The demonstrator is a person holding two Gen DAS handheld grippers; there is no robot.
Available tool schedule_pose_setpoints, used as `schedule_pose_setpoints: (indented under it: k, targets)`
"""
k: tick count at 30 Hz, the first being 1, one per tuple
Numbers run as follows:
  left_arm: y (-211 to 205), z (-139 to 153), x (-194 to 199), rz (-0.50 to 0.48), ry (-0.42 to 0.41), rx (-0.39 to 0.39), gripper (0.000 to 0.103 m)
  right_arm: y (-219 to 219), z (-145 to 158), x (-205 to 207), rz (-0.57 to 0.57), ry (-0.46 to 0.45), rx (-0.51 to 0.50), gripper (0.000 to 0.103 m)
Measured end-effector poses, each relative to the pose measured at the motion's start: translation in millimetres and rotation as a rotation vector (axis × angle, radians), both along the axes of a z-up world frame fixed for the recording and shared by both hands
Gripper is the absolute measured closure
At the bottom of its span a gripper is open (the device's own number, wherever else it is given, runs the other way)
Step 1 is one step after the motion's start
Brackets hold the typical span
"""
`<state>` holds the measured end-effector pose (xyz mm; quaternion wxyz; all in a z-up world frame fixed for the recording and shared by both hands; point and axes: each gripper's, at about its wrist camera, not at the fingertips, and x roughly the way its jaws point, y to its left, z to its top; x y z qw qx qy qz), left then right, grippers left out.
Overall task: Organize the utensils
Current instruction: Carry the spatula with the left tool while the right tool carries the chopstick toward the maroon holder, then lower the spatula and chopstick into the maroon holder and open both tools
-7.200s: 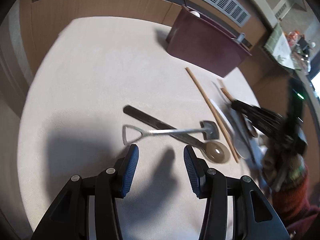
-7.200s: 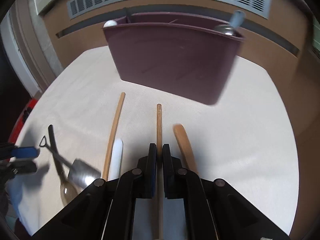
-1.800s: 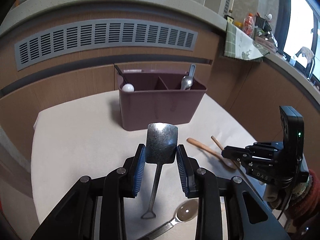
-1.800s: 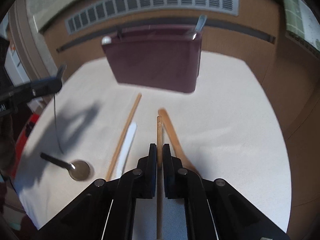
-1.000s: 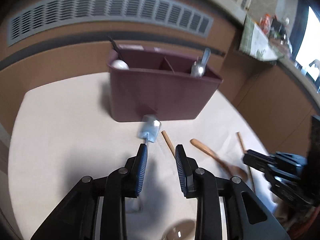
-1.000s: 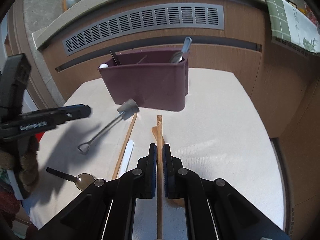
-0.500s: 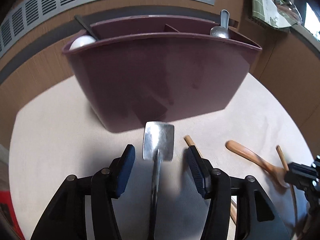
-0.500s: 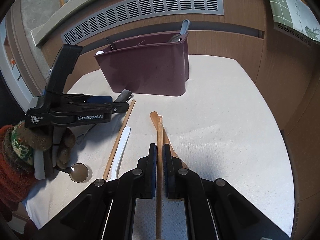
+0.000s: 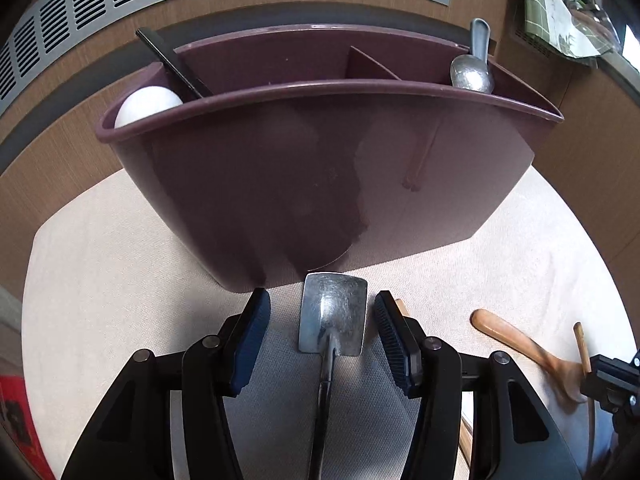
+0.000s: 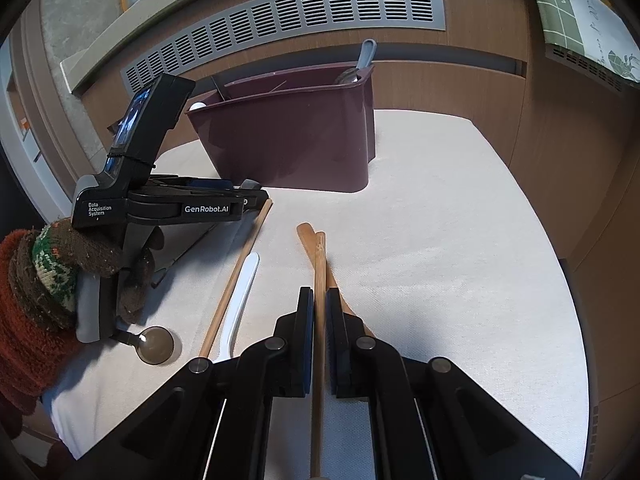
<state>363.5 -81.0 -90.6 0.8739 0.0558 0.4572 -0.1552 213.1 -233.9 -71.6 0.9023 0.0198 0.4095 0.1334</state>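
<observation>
The left tool (image 9: 322, 330), now spread open, is brought closer to the maroon plastic caddy (image 9: 328, 168); the steel shovel-shaped spoon (image 9: 333, 314) lies released. The right tool (image 10: 316, 334) stays clamped on the wooden chopstick (image 10: 319, 280).

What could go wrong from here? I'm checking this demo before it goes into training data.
The left gripper is open around the metal shovel spoon, which lies on the table just short of the maroon caddy; closing on the wide blade may give a poor hold. The right gripper is shut on a wooden chopstick lying over the wooden spoon, so lifting could drag the spoon. Both grippers work close together and could collide.
</observation>
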Motion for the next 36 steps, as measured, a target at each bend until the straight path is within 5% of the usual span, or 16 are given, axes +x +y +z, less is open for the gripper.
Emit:
schedule_pose_setpoints:
  k: [2,5,11,25,26,27,28,36]
  targets:
    - [0.2,-0.1,-2.6,0.012,-0.020,-0.005,0.051,-0.2,0.6,-0.7,-0.001,-0.004,0.002,0.097]
    - [-1.7,0.0,-5.8,0.006,-0.043,-0.019,0.069,-1.1,1.0,-1.4,-0.002,-0.004,0.000,0.097]
    - [12.9,13.7,-17.0,0.015,-0.071,-0.092,0.070,-3.8,5.7,-1.5,-0.016,-0.015,-0.001,0.097]
    - [50.3,101.6,-106.0,0.022,-0.335,-0.254,0.072,-1.8,45.5,-0.5,-0.037,-0.124,0.052,0.097]
    - [52.5,103.0,-104.0,0.025,-0.340,-0.256,0.073,0.3,47.1,-0.1,-0.037,-0.130,0.044,0.097]
    - [54.1,103.7,-102.4,0.027,-0.340,-0.260,0.095,1.8,48.7,0.3,-0.037,-0.136,0.042,0.097]
    - [57.7,104.5,-102.7,0.029,-0.332,-0.265,0.098,3.0,50.0,0.3,-0.034,-0.140,0.041,0.097]
    - [66.0,102.2,-98.6,0.041,-0.317,-0.291,0.099,9.7,51.5,2.3,-0.017,-0.144,0.021,0.097]
